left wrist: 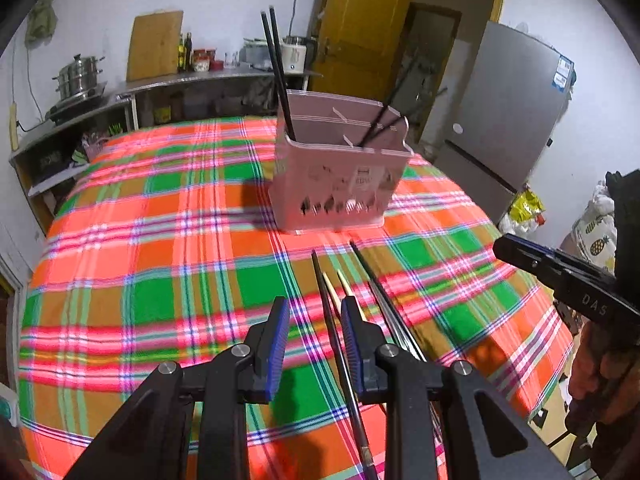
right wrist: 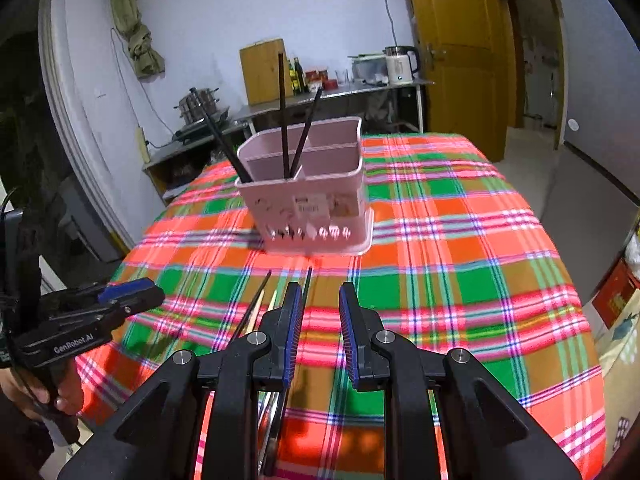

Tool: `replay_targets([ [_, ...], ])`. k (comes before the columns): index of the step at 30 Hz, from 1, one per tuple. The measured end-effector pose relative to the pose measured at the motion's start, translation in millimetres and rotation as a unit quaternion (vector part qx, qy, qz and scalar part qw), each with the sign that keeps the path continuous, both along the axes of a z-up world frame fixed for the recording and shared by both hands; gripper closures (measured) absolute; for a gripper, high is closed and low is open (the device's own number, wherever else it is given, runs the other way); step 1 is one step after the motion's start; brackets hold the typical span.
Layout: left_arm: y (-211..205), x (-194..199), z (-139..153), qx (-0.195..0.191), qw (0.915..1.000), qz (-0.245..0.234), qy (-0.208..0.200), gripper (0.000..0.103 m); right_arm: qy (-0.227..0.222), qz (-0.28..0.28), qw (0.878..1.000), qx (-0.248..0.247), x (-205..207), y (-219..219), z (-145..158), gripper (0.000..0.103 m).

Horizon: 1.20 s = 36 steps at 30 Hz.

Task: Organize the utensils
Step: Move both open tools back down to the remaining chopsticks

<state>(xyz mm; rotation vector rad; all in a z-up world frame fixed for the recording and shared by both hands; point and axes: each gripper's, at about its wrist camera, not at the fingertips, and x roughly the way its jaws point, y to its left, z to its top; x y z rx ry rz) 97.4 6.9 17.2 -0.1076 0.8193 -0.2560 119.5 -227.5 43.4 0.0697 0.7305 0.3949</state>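
Left wrist view: the left gripper [left wrist: 314, 312], released and empty, hovers over loose chopsticks [left wrist: 340, 344] on the table [left wrist: 120, 280]; the holder [left wrist: 336, 184] sits at 12 o'clock

Right wrist view: the right gripper [right wrist: 320, 300], released, should drop lower toward the chopsticks [right wrist: 256, 312] at 9 o'clock before clenching

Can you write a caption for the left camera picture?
Open hand-held gripper above loose chopsticks before pink holder.

Pink plastic caddy [left wrist: 336, 184] matt; plaid cloth tablecloth [left wrist: 160, 248]; pale wooden chopsticks [left wrist: 340, 292]; black glossy chopsticks [left wrist: 276, 64].
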Motion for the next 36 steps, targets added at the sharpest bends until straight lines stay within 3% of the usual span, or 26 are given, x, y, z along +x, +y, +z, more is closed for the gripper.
replay_targets([
  [14,-19.3,19.8,-50.9,0.010,0.9981,-0.013,0.059,0.077,0.039,0.011,0.999,-0.007,4.8,10.7,-28.6,0.083],
  [25,-27.5,32.7,-69.1,0.018,0.9966,-0.011,0.080,0.077,0.070,0.024,0.997,-0.012,16.2,24.4,-53.6,0.083],
  [36,-31.4,35.4,-72.5,0.033,0.9968,-0.009,0.072,0.077,0.103,0.039,0.994,-0.021,31.7,40.8,-79.6,0.083],
])
